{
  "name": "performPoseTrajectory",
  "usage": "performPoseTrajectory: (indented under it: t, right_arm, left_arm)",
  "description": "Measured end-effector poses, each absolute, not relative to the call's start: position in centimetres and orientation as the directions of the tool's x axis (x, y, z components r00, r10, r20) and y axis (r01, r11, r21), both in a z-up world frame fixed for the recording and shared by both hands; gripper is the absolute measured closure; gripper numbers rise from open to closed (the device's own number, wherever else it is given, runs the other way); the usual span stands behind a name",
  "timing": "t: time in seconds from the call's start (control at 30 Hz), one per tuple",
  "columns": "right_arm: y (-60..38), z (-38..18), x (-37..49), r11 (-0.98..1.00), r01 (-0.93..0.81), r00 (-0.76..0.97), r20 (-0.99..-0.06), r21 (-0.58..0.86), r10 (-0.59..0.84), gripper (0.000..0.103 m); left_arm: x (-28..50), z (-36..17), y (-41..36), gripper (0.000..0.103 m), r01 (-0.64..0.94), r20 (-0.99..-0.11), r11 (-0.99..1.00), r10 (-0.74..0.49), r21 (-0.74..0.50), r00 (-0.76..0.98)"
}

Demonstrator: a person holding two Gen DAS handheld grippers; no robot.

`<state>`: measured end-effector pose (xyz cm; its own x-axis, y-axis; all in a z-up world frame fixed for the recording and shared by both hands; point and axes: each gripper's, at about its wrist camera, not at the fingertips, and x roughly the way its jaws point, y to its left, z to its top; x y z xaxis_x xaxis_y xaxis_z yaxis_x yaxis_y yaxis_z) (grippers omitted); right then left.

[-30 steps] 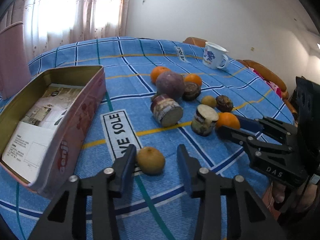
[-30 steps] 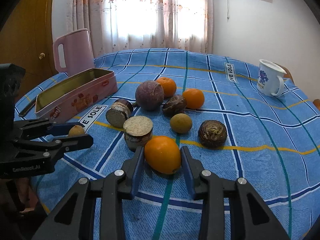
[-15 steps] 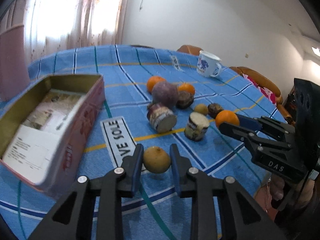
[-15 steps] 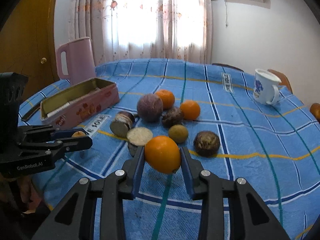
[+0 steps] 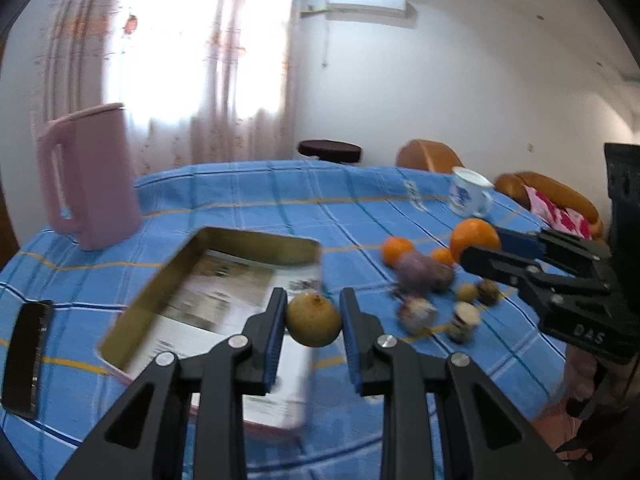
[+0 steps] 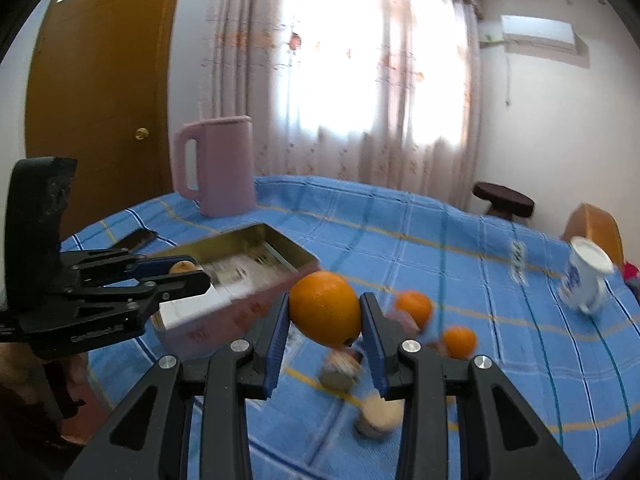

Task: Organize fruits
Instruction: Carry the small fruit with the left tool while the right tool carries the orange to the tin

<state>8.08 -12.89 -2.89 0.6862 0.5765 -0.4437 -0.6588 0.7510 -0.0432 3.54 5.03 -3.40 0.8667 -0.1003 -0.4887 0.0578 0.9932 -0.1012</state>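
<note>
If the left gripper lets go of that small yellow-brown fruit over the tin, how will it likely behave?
The fruit is round, so it will probably roll once the left gripper releases it. The tin has raised walls that should stop it. Its skin looks firm, so bruising seems unlikely.

The loose fruits (image 5: 424, 276) on the counter (image 5: 248, 196) are smeared by motion blur, so their kinds cannot be told. The tin box (image 5: 224, 276) is partly hidden behind the left claw (image 5: 314, 320). The print inside cannot be read.

Both grippers: black angular frames, silver screws, blue-padded jaws.
</note>
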Motion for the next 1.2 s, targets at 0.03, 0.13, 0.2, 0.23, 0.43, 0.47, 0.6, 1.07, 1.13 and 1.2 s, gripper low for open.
performPoseTrajectory:
  t: [0.03, 0.13, 0.2, 0.23, 0.43, 0.47, 0.6, 1.07, 1.13, 1.2]
  right_arm:
    - [-12.2, -2.8, 8.1, 0.744, -0.667, 0.681, -0.444, -0.045, 0.583, 0.066]
    - [-9.8, -2.5, 8.5, 0.724, -0.687, 0.670, -0.443, -0.065, 0.596, 0.066]
    - [-8.3, -2.6, 8.9, 0.710, -0.700, 0.660, -0.450, -0.075, 0.602, 0.066]
    - [-7.5, -2.8, 9.2, 0.704, -0.707, 0.651, -0.455, -0.073, 0.607, 0.066]
    - [-3.9, -4.3, 10.5, 0.678, -0.733, 0.611, -0.498, -0.061, 0.615, 0.066]
    - [-3.4, -4.6, 10.7, 0.672, -0.738, 0.601, -0.509, -0.057, 0.616, 0.066]
    - [-1.8, -5.8, 10.9, 0.656, -0.753, 0.572, -0.542, -0.050, 0.615, 0.066]
    - [1.3, -8.8, 9.9, 0.604, -0.793, 0.513, -0.621, -0.078, 0.593, 0.066]
    - [1.4, -8.9, 9.9, 0.598, -0.798, 0.503, -0.631, -0.076, 0.592, 0.066]
    - [1.5, -8.9, 9.7, 0.596, -0.799, 0.505, -0.629, -0.081, 0.591, 0.066]
  left_arm:
    - [3.7, -3.4, 5.5, 0.075, 0.048, -0.489, 0.994, -0.093, -0.103, 0.867]
    - [4.5, -3.4, 7.6, 0.075, 0.009, -0.494, 0.994, -0.060, -0.105, 0.867]
    - [5.2, -3.7, 8.7, 0.075, -0.009, -0.509, 0.993, -0.052, -0.117, 0.859]
    - [5.4, -3.9, 9.1, 0.075, -0.015, -0.514, 0.992, -0.050, -0.122, 0.857]
    - [6.1, -5.0, 11.2, 0.075, -0.063, -0.539, 0.992, -0.008, -0.112, 0.842]
    - [6.3, -5.2, 11.5, 0.075, -0.068, -0.547, 0.991, -0.005, -0.113, 0.837]
    - [6.5, -5.6, 12.3, 0.075, -0.082, -0.561, 0.991, 0.006, -0.110, 0.828]
    - [6.4, -6.8, 13.4, 0.075, -0.112, -0.584, 0.988, 0.028, -0.109, 0.811]
    - [6.5, -6.9, 13.4, 0.075, -0.112, -0.588, 0.988, 0.026, -0.110, 0.809]
    - [6.5, -7.0, 13.4, 0.075, -0.114, -0.592, 0.988, 0.028, -0.108, 0.806]
